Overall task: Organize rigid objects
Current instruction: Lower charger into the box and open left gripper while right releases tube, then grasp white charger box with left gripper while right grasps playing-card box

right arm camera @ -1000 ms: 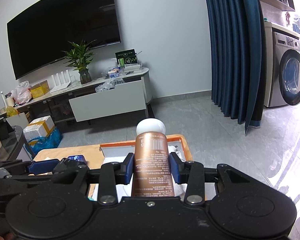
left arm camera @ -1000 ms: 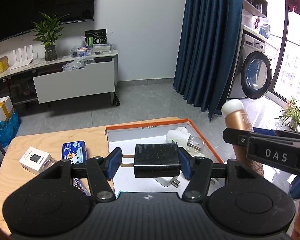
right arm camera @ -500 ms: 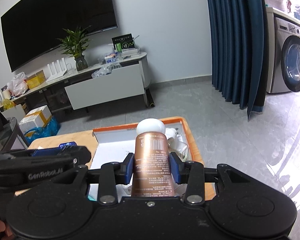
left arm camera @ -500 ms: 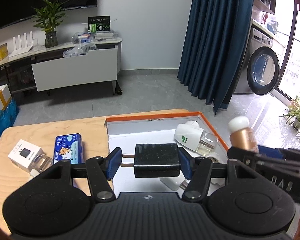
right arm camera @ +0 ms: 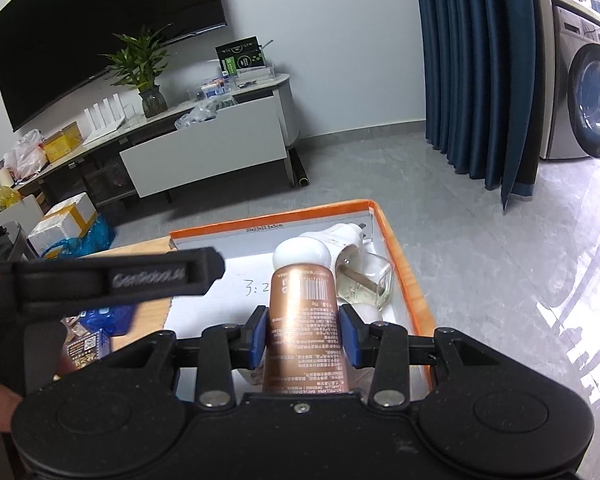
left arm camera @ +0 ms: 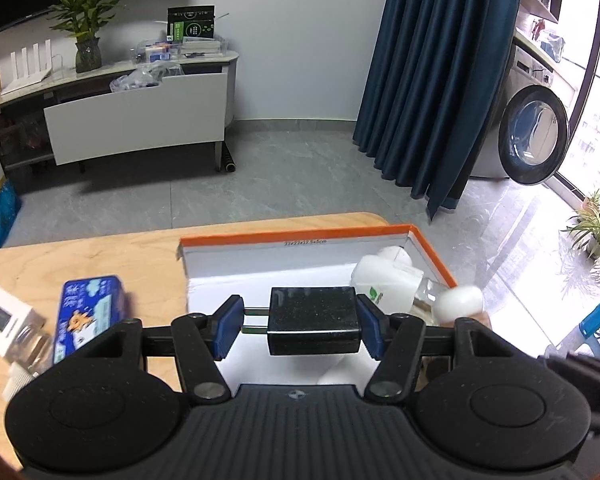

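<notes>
Holding one black charger [left arm camera: 314, 320]; one copper bottle [right arm camera: 303, 320]; two tongs.

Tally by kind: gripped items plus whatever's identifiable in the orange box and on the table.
Black charger: 1
Bronze tube: 1
White plug-in vaporizer: 1
Blue tin: 1
White charger carton: 1
Total: 5; half-hidden white pieces uncounted.

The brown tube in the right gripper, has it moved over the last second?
Yes. The brown tube has come forward and down over the orange box, which now fills more of the right view.
</notes>
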`<state>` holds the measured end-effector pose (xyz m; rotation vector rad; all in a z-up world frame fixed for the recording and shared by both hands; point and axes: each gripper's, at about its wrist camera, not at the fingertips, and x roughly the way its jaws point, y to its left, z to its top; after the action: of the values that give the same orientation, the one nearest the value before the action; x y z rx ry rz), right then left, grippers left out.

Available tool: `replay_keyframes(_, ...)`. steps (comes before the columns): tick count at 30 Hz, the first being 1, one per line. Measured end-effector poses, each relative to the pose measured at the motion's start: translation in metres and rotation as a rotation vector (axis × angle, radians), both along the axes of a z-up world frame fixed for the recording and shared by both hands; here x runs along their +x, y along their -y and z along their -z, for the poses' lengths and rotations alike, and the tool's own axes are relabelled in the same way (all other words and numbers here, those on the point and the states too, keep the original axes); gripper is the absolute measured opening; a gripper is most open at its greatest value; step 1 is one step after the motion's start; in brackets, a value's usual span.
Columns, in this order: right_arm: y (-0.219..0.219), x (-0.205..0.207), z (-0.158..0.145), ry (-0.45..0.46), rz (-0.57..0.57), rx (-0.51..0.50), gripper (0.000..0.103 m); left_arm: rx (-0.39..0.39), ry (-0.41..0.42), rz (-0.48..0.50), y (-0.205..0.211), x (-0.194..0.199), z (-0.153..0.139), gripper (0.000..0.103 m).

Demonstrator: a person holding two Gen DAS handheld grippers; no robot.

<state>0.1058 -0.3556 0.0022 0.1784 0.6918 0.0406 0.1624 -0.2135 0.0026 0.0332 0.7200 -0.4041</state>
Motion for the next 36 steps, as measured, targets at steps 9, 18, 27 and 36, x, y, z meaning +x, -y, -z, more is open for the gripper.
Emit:
replay_keyframes(9, -0.006, -0.001, 0.0, 0.011, 0.01, -0.023, 0.066, -0.017, -0.018, 0.016, 0.013, 0.005, 0.003, 0.075)
replay_keyframes(18, -0.02, -0.029, -0.017, 0.057, 0.005, -0.026, 0.079, -0.013, 0.044, -0.105, -0.053, -0.038, -0.017, 0.091)
replay_keyframes(27, -0.074, -0.041, -0.023, 0.05, -0.153, 0.007, 0.084, 0.026, 0.002, -0.335, -0.165, -0.069, -0.002, 0.097)
replay_keyframes(36, -0.152, -0.032, -0.009, -0.002, -0.316, -0.006, 0.084, 0.05, -0.05, -0.416, -0.248, -0.018, 0.008, 0.099)
